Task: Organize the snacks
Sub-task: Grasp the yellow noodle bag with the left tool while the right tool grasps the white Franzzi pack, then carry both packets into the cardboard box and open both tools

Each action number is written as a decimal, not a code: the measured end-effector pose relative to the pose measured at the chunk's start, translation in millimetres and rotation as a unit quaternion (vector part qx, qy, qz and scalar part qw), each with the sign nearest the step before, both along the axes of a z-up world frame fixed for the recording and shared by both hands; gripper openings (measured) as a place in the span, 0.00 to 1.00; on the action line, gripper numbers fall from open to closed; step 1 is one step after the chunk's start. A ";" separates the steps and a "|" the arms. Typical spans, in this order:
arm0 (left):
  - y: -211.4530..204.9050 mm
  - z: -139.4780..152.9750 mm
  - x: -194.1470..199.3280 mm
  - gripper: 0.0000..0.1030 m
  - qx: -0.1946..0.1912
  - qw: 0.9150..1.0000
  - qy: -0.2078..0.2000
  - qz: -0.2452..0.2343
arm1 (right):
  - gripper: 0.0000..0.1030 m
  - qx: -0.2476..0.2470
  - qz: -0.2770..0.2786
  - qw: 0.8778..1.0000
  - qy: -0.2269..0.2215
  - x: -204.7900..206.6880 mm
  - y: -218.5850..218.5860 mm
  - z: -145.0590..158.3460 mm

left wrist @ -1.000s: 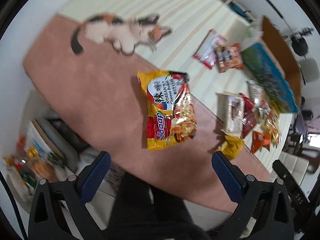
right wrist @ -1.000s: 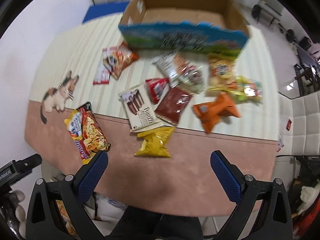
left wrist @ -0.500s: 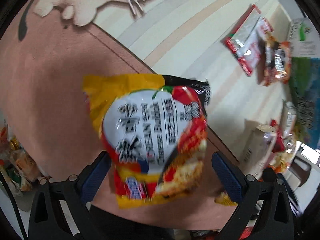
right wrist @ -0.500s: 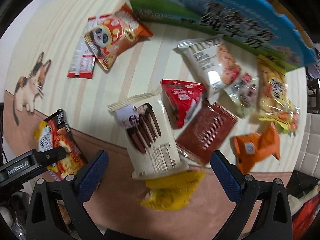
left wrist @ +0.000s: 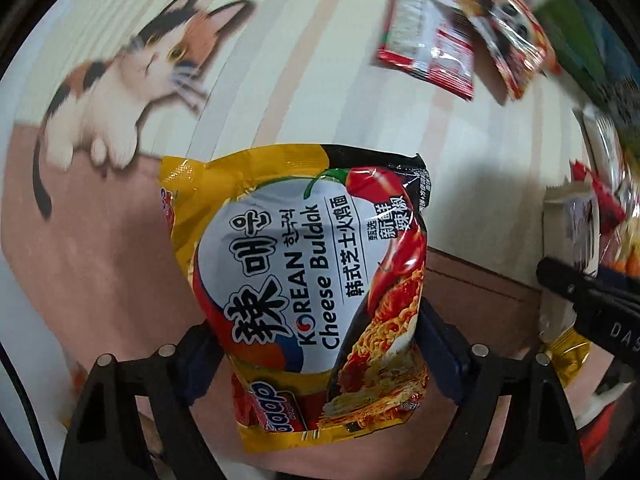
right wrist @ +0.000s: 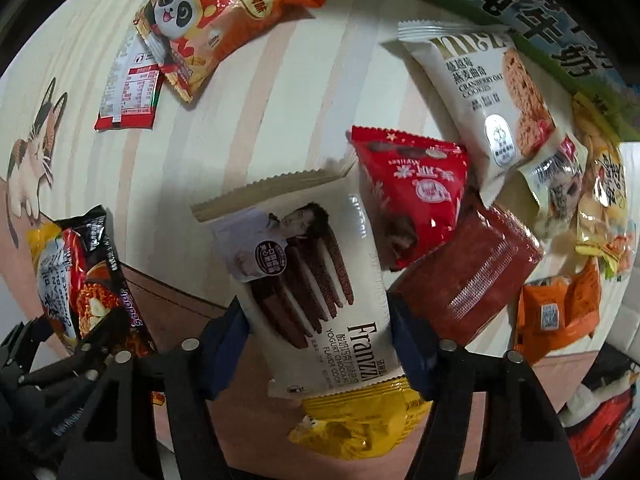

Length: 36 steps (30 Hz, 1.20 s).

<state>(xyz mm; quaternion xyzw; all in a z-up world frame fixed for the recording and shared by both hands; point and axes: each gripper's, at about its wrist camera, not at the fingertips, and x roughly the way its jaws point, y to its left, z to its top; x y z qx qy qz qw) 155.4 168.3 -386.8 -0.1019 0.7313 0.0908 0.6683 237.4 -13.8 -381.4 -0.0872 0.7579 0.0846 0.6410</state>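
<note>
My left gripper (left wrist: 316,344) is shut on the yellow Korean Cheese Buldak noodle packet (left wrist: 308,280), its blue pads pressed against both sides of the packet. The same packet shows at the left of the right wrist view (right wrist: 76,276). My right gripper (right wrist: 320,340) is shut on the white Franzzi chocolate stick packet (right wrist: 316,284), which lies over a yellow snack bag (right wrist: 356,420). Both packets rest on the table mat (right wrist: 240,128).
A red triangular bag (right wrist: 412,196), dark red pack (right wrist: 468,284), cranberry cookie pack (right wrist: 480,92), orange pouch (right wrist: 556,312), panda snack bag (right wrist: 216,20) and red sachet (right wrist: 128,96) lie around. The printed cardboard box (right wrist: 520,4) stands at the far edge. A cat picture (left wrist: 132,80) marks the mat.
Both grippers have moved down and forward to the table. The left closed on the noodle packet and the right closed on the chocolate stick packet.
</note>
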 end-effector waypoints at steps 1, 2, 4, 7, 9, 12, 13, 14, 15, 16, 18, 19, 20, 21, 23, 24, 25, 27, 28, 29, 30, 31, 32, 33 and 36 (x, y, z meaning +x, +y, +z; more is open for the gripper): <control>0.6 -1.6 -1.5 0.84 -0.002 1.000 0.000 0.000 | 0.66 0.001 -0.004 1.000 -0.001 -2.0 0.9 0.5; 0.7 -3.3 -3.4 0.84 -0.004 1.000 0.001 0.002 | 0.66 0.005 -0.013 1.000 -0.003 -5.1 0.0 1.9; 0.8 -3.2 -3.6 0.84 -0.009 1.000 -0.002 0.007 | 0.65 0.008 -0.029 1.000 -0.002 -13.9 0.2 6.5; 5.5 4.6 -6.1 0.84 -0.002 1.000 -0.013 0.004 | 0.65 0.022 -0.056 0.998 -0.007 -25.6 -5.1 16.4; 8.6 23.8 -16.5 0.84 0.002 1.000 -0.019 0.001 | 0.65 0.035 -0.071 0.997 -0.013 -35.0 -16.8 29.7; -6.0 36.8 -9.4 0.84 0.008 0.999 -0.036 -0.004 | 0.64 0.063 -0.090 0.994 -0.021 -44.5 -31.2 50.3; -8.3 43.7 -9.6 0.84 0.007 0.999 -0.044 -0.008 | 0.64 0.071 -0.094 0.993 -0.022 -44.9 -35.5 53.8; -11.5 54.6 -11.1 0.84 0.008 0.998 -0.054 -0.012 | 0.64 0.083 -0.099 0.991 -0.023 -47.0 -40.7 61.8; -13.1 64.2 -11.9 0.84 0.009 0.998 -0.062 -0.016 | 0.64 0.092 -0.102 0.990 -0.024 -46.7 -45.3 68.1; -15.3 74.7 -12.4 0.84 0.007 0.997 -0.071 -0.020 | 0.64 0.103 -0.103 0.989 -0.026 -46.2 -50.7 75.3; -21.2 102.2 -10.6 0.84 0.006 0.995 -0.094 -0.026 | 0.64 0.124 -0.105 0.986 -0.035 -42.6 -63.3 94.7; -23.7 114.7 -8.6 0.84 0.004 0.994 -0.103 -0.027 | 0.64 0.132 -0.108 0.985 -0.039 -40.1 -70.4 106.7; -27.1 130.1 -4.9 0.84 -0.001 0.993 -0.116 -0.029 | 0.64 0.146 -0.112 0.982 -0.045 -37.1 -81.5 121.9; -32.2 150.4 4.6 0.84 -0.007 0.991 -0.129 -0.032 | 0.64 0.154 -0.115 0.980 -0.048 -29.0 -88.0 133.2; -43.1 185.8 25.6 0.84 -0.015 0.988 -0.147 -0.042 | 0.64 0.170 -0.125 0.976 -0.062 -15.1 -108.8 159.6; -50.7 201.0 39.0 0.84 -0.019 0.986 -0.159 -0.052 | 0.64 0.179 -0.132 0.972 -0.070 -5.5 -121.2 174.2; -59.2 216.0 53.9 0.84 -0.022 0.983 -0.171 -0.063 | 0.64 0.185 -0.136 0.970 -0.077 5.2 -130.2 187.3; -75.4 230.9 88.3 0.84 -0.030 0.979 -0.183 -0.082 | 0.64 0.192 -0.142 0.967 -0.089 28.4 -135.2 200.5; -84.0 240.2 105.8 0.84 -0.034 0.977 -0.188 -0.093 | 0.64 0.196 -0.145 0.965 -0.096 42.9 -139.9 207.2; -89.8 245.0 119.0 0.84 -0.033 0.976 -0.191 -0.100 | 0.64 0.197 -0.150 0.963 -0.104 59.7 -150.8 216.8; -98.5 249.7 138.8 0.84 -0.031 0.974 -0.194 -0.110 | 0.64 0.195 -0.152 0.963 -0.110 80.1 -139.3 210.6; -105.1 250.7 156.8 0.84 -0.031 0.973 -0.195 -0.118 | 0.64 0.191 -0.154 0.962 -0.119 98.1 -147.7 215.4; -111.5 247.7 176.6 0.84 -0.032 0.973 -0.191 -0.125 | 0.64 0.185 -0.155 0.962 -0.127 114.9 -153.1 215.8; -115.2 242.9 189.8 0.84 -0.035 0.973 -0.187 -0.128 | 0.64 0.180 -0.157 0.962 -0.130 128.3 -155.0 214.0; -127.6 221.9 240.6 0.84 -0.051 0.976 -0.162 -0.138 | 0.64 0.173 -0.166 0.962 -0.127 172.0 -172.8 201.1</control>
